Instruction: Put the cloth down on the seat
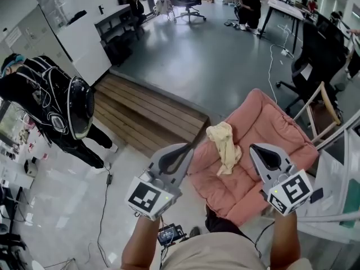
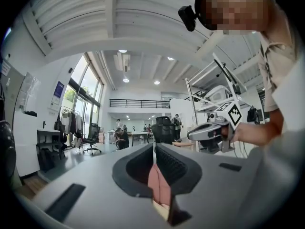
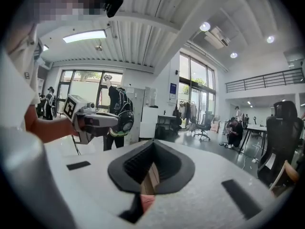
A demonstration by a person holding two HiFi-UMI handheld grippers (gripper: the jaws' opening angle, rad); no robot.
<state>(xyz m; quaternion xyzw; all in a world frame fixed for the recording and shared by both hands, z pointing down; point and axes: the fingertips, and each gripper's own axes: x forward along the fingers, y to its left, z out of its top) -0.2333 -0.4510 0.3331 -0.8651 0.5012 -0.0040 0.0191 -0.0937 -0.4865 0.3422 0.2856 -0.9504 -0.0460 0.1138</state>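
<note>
Head view: cream cloth [image 1: 224, 142] lies crumpled on the pink cushioned seat [image 1: 270, 122], toward its left half, touching neither gripper

- Left gripper [image 1: 175, 155] held up close to the camera, above the seat's left edge. In the left gripper view its fingers [image 2: 177, 165] meet at the tips with nothing between them
- Right gripper [image 1: 265, 155] up beside it, over the seat's near right part. In the right gripper view its fingers [image 3: 166, 165] are pressed together and empty too
- Both gripper views look out level across the room, so the cloth does not show in either. Only a sliver of pink is visible through the slot under each pair of fingers
- Seat's near corner is covered by the 2 grippers and the operator's body. Its legs are out of sight. A pale wooden frame [image 1: 326, 103] at its right runs off toward the picture edge
- Wooden platform [image 1: 146, 114] sits on the floor just left of the seat, its near end hidden behind the left gripper
- Person in black [image 1: 50, 106] stands far left, partly cut by the frame
- Another person [image 1: 247, 7] crouches far back, too small for detail
</note>
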